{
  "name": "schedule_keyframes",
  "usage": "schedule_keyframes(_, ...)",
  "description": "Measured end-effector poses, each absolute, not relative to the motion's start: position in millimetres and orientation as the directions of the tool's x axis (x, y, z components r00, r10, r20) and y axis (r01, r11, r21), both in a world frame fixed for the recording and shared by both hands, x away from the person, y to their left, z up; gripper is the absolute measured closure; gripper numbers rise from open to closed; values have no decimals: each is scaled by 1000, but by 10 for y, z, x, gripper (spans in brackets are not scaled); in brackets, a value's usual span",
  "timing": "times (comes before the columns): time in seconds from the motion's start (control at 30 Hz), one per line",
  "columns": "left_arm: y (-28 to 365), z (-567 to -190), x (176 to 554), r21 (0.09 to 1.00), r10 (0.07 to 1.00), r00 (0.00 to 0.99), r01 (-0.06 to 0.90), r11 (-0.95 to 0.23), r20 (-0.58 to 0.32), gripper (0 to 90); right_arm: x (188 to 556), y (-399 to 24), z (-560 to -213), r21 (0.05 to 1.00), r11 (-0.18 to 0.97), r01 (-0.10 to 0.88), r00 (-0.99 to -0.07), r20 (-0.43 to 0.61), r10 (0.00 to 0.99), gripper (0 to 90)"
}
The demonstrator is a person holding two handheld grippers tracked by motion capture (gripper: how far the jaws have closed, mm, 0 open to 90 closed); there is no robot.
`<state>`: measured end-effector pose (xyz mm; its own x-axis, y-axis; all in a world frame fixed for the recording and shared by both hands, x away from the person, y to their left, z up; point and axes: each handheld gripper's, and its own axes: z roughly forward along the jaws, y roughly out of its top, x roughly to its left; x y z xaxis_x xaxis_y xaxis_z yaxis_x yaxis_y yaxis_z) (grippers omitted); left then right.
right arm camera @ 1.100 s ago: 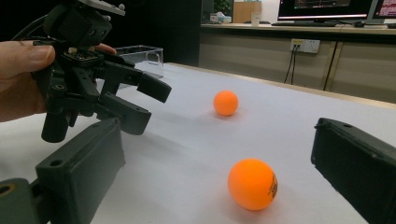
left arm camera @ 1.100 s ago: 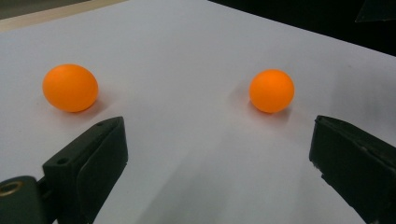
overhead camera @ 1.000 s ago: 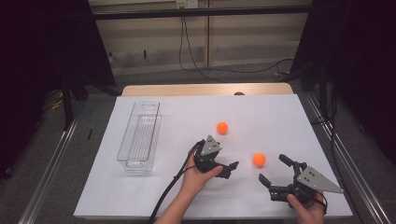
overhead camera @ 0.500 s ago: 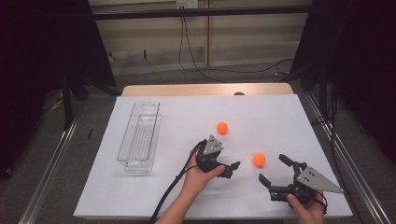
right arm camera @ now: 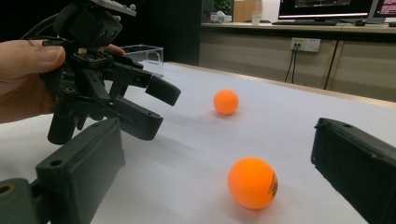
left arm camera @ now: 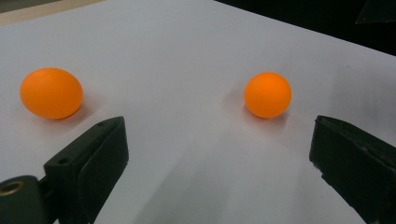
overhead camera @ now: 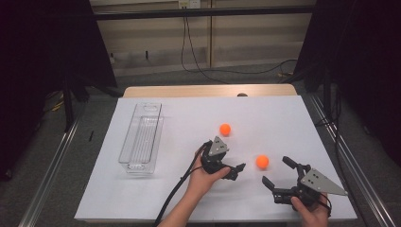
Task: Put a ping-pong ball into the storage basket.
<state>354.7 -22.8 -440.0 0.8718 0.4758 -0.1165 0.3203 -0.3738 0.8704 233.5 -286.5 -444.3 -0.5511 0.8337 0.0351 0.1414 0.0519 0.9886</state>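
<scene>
Clear plastic tray sits bare; both tools gape wide near two orange balls.

The nearer orange ball bears small dark print, too small to read.

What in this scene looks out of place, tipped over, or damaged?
Nothing stands out. Two orange balls rest loose on the white table cover, intact. The clear plastic bin stands upright at the left. The left gripper and right gripper are open.
</scene>
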Motion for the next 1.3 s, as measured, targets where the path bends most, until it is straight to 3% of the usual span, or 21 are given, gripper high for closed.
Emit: schedule_keyframes(1.3, -433, -4394, 3581, 855, 452, 887, 304, -420, -94, 44, 2340, -2877, -4448, 988, 46, 147, -550, 43, 834, 20)
